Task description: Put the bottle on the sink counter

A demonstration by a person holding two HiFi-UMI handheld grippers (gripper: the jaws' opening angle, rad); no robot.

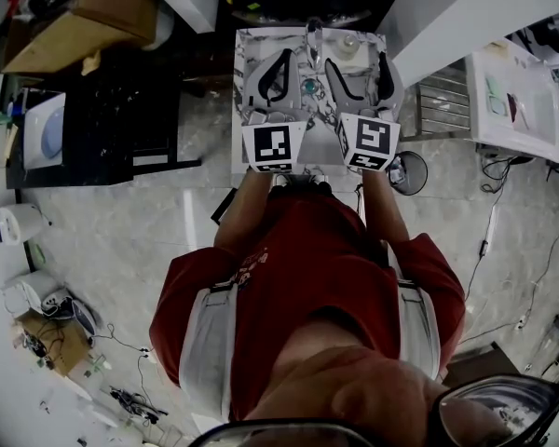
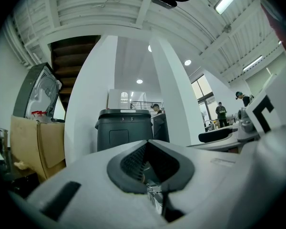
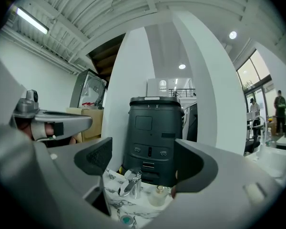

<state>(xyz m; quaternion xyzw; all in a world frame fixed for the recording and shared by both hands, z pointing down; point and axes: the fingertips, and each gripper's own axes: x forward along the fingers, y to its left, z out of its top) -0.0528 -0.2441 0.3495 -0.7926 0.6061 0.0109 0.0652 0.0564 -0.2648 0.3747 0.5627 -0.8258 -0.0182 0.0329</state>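
A small pale bottle (image 1: 347,45) with a gold cap stands upright on the marble sink counter (image 1: 247,45), just right of the chrome faucet (image 1: 313,37). In the right gripper view the bottle (image 3: 158,194) sits beyond the jaws, close to the right finger, beside the faucet (image 3: 132,182). My right gripper (image 1: 359,73) is open over the basin, with nothing between its fingers. My left gripper (image 1: 278,71) hangs beside it over the basin's left half. Its pads meet in the left gripper view (image 2: 150,187) with nothing in them. The drain (image 3: 126,220) shows below.
A dark grey bin-like unit (image 3: 155,137) stands right behind the sink, between white pillars. To the left are a black cabinet (image 1: 93,119) and cardboard boxes (image 1: 84,17). A metal rack (image 1: 443,105) and a white table (image 1: 512,101) stand to the right.
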